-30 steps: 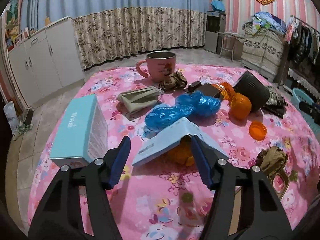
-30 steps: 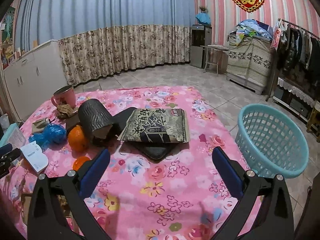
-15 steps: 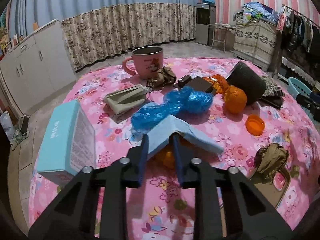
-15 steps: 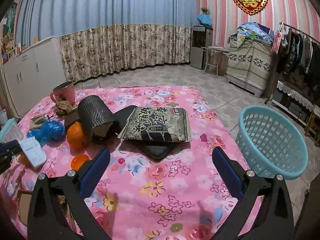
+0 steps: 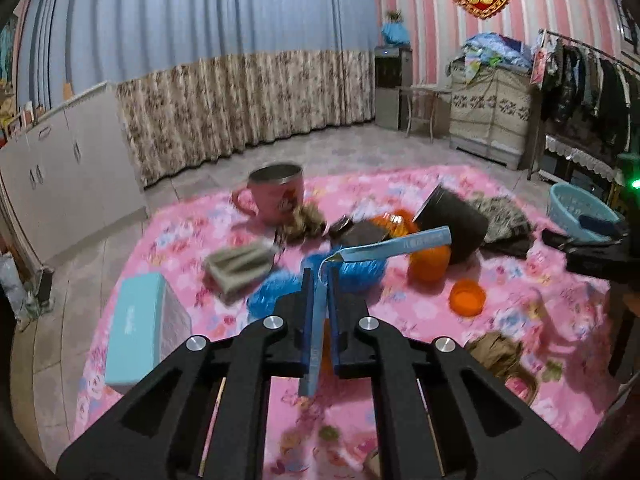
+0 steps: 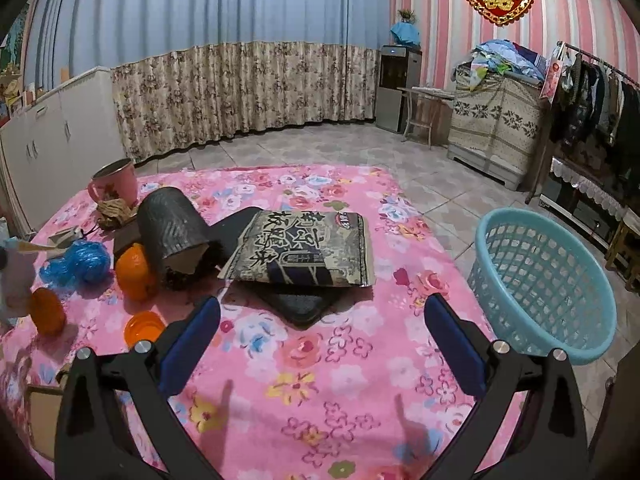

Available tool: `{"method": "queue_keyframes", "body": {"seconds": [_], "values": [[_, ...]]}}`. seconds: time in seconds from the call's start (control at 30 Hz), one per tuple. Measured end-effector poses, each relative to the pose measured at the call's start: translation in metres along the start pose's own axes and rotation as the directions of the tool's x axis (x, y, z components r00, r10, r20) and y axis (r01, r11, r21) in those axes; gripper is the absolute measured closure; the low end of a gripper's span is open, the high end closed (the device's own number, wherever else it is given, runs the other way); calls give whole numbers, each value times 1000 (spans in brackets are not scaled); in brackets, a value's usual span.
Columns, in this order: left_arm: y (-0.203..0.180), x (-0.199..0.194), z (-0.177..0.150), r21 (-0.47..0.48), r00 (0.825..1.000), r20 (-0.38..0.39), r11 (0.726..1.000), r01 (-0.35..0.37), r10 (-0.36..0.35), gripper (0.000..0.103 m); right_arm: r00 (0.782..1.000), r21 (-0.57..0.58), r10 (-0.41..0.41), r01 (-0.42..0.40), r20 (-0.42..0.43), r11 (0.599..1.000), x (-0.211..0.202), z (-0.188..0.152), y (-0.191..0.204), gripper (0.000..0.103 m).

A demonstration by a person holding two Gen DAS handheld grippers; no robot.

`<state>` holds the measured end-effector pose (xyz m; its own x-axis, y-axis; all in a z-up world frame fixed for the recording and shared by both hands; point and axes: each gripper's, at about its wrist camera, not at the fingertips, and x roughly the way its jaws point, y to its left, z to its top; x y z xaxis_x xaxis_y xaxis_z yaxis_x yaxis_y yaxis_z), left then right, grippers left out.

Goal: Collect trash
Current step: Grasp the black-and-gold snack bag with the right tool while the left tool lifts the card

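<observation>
left gripper (image 5: 319, 280) – jaws just closed, pinching flat carton (image 5: 384, 245), long axis running right | basket (image 6: 540, 280) beside right gripper (image 6: 320, 344) – agape, empty

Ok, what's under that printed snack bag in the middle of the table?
Under the snack bag lies a flat black thing, its near corner and far left edge sticking out. The bag covers the rest, so what it is stays unclear.

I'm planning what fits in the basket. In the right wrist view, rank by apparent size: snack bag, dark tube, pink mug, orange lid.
1. Snack bag
2. Dark tube
3. Pink mug, though it sits farthest from the camera, so it may really be bigger
4. Orange lid
</observation>
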<state>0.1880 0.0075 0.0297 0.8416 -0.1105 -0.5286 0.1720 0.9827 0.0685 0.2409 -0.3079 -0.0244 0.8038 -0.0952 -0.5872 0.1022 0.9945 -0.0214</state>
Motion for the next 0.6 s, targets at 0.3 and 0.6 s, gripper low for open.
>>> {"method": "queue_keyframes", "body": {"seconds": [0.3, 0.6], "values": [[-8, 7, 44, 16, 995, 96, 1000, -22, 21, 98, 999, 67, -4, 7, -45, 998, 39, 31, -31, 4], [-13, 38, 49, 51, 993, 82, 994, -93, 89, 102, 986, 87, 19, -4, -164, 996, 88, 35, -53, 7]]}}
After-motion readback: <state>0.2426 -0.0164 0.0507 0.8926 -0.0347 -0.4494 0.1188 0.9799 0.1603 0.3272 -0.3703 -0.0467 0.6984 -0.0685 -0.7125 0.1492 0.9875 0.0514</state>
